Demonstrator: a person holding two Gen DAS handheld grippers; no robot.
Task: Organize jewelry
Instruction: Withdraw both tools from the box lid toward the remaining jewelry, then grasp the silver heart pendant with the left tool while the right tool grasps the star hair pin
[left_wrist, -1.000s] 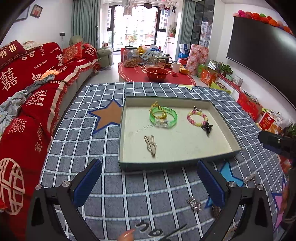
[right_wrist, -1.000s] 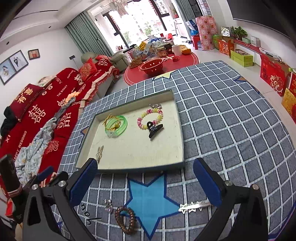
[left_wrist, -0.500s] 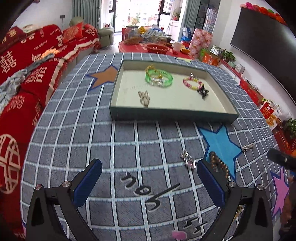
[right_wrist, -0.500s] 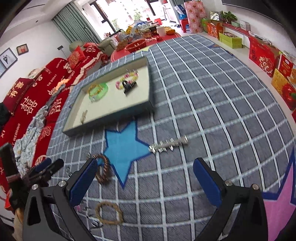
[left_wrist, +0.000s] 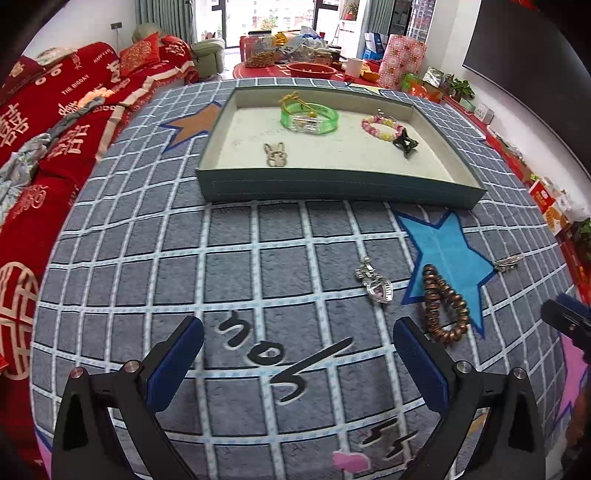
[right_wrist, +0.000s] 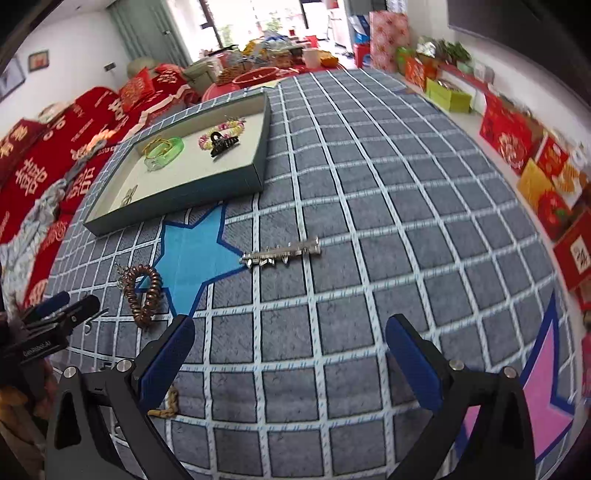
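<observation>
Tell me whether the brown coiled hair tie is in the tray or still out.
Out. The brown coiled hair tie lies on the grid-patterned rug, overlapping the blue star's edge, in front of the teal tray's near wall.

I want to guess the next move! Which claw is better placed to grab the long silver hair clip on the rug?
Probably the right claw: the silver hair clip lies straight ahead of its open fingers.

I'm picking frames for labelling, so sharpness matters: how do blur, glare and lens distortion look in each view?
Left wrist: mostly sharp, the tray and the brown coil bracelet crisp; grid lines bow with the fisheye; the window is blown out. Right wrist: the silver hair clip is fairly sharp, the red boxes at the right edge smear; dark corners in both.
</observation>
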